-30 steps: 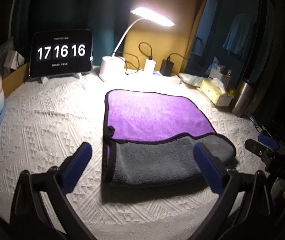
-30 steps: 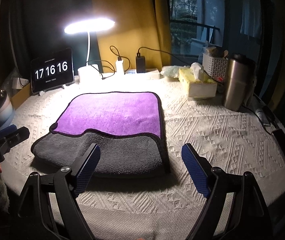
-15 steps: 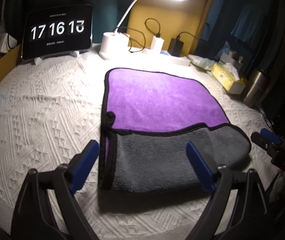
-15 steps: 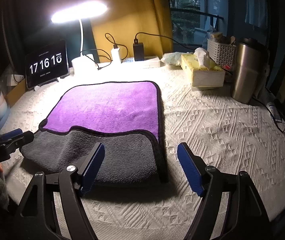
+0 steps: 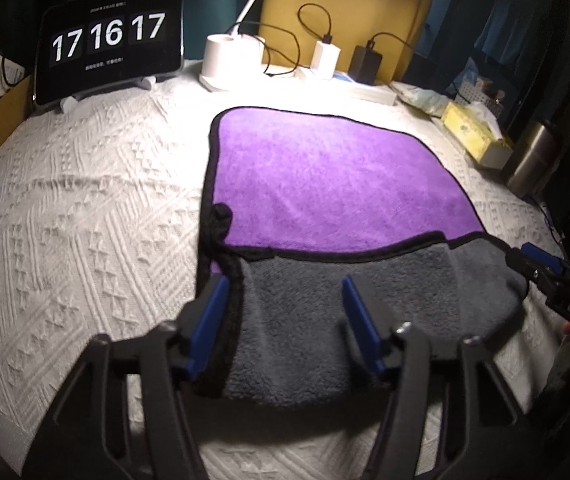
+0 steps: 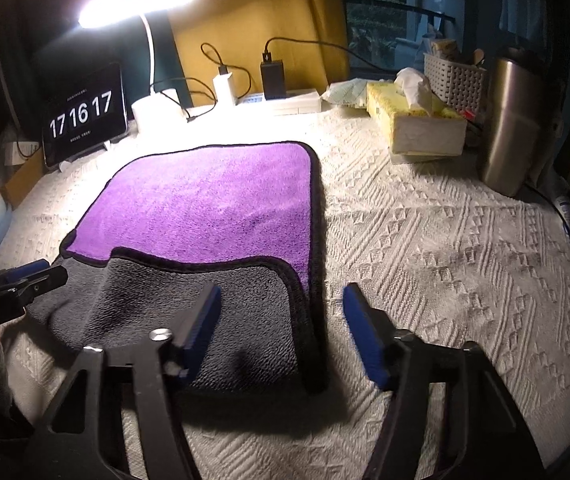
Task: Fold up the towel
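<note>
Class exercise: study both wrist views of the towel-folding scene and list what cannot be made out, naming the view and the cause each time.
- Purple-and-grey towel: its near edge, left wrist view, is hidden by the open left gripper.
- Black tablet clock: the small line under the digits, right wrist view, is too small to read.
- White desk lamp: its head, left wrist view, is cut off by the top edge.
- Right gripper: whether its fingertips touch the towel cannot be told.

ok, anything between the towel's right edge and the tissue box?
Nothing: in the right wrist view only bare white table cover lies between the towel and the tissue box.
</note>
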